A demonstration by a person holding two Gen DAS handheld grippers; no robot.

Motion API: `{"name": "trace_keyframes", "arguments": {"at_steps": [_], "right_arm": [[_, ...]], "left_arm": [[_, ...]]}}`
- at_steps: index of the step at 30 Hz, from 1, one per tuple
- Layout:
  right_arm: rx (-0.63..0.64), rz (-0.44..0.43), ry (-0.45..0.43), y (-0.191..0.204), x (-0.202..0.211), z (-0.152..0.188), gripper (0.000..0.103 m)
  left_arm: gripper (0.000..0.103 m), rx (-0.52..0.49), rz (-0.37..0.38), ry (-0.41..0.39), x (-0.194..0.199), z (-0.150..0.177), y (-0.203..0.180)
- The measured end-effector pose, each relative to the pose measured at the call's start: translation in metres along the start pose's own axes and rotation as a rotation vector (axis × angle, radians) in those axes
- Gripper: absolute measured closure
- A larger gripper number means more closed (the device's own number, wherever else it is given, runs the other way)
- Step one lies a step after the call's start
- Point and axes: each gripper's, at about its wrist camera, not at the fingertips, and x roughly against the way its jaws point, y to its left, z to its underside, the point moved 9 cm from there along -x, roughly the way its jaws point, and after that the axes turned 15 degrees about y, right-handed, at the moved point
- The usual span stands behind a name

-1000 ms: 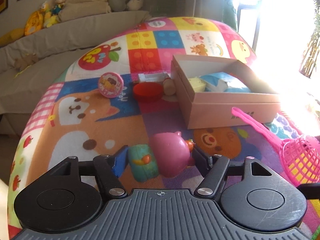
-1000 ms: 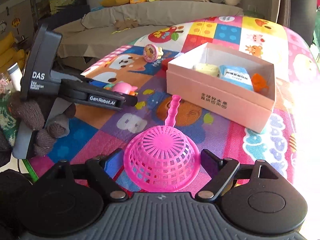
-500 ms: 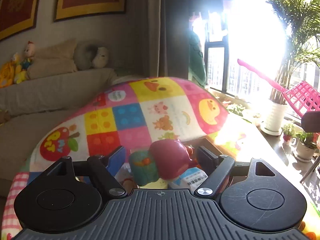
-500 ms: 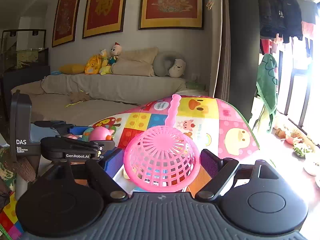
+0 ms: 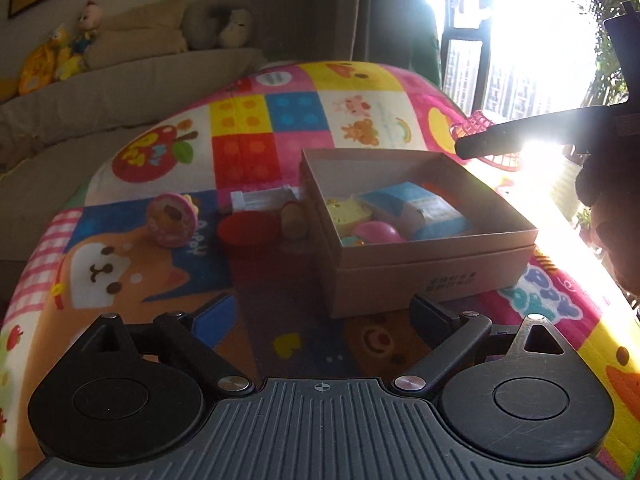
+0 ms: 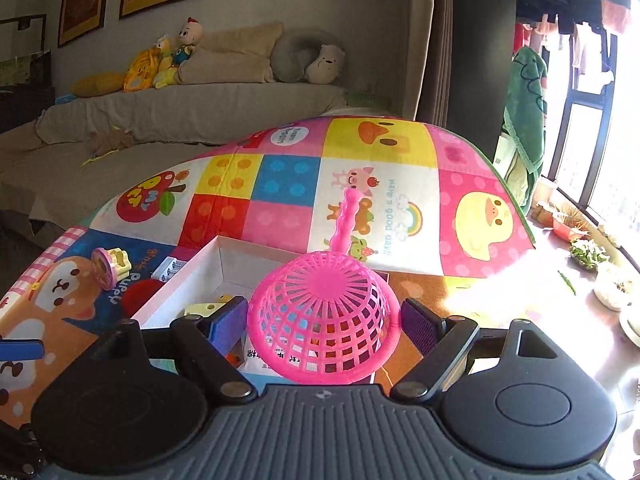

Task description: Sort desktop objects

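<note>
Pink sieve (image 6: 320, 320) clamped in right gripper (image 6: 324, 316), handle pointing up-frame over box (image 6: 192, 276); left gripper (image 5: 324, 316) opening, empty.

Patchwork cartoon mat (image 5: 256, 128) as surface, open cardboard box (image 5: 432, 276) centre, red lid (image 5: 248, 229) at 9 o'clock of box, pink round toy (image 5: 171, 220) further along 9 o'clock

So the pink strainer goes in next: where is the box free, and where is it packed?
In the box, the far end by the back wall is bare. The near end is crowded: pink pig toy, yellow piece, blue packet. The right gripper holds the strainer above it.
</note>
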Motion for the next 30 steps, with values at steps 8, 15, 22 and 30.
{"name": "trace_keyframes", "arguments": {"at_steps": [8,15,22,30], "right_arm": [[-0.015,-0.056,0.117,0.015,-0.027,0.021,0.013],[0.040,-0.182,0.093,0.066,0.006,-0.028,0.013],[0.037,-0.334,0.340,0.162,-0.062,-0.095,0.069],[0.023,-0.124,0.466,0.187,-0.179,-0.102,0.075]], "left_arm": [[0.001,0.092,-0.084,0.000,-0.004,0.013,0.049],[0.001,0.231,-0.133,-0.016,-0.015,0.022,0.088],[0.001,0.336,-0.057,-0.027,-0.015,0.029,0.101],[0.001,0.337,-0.017,-0.060,-0.011,0.029,0.099]]}}
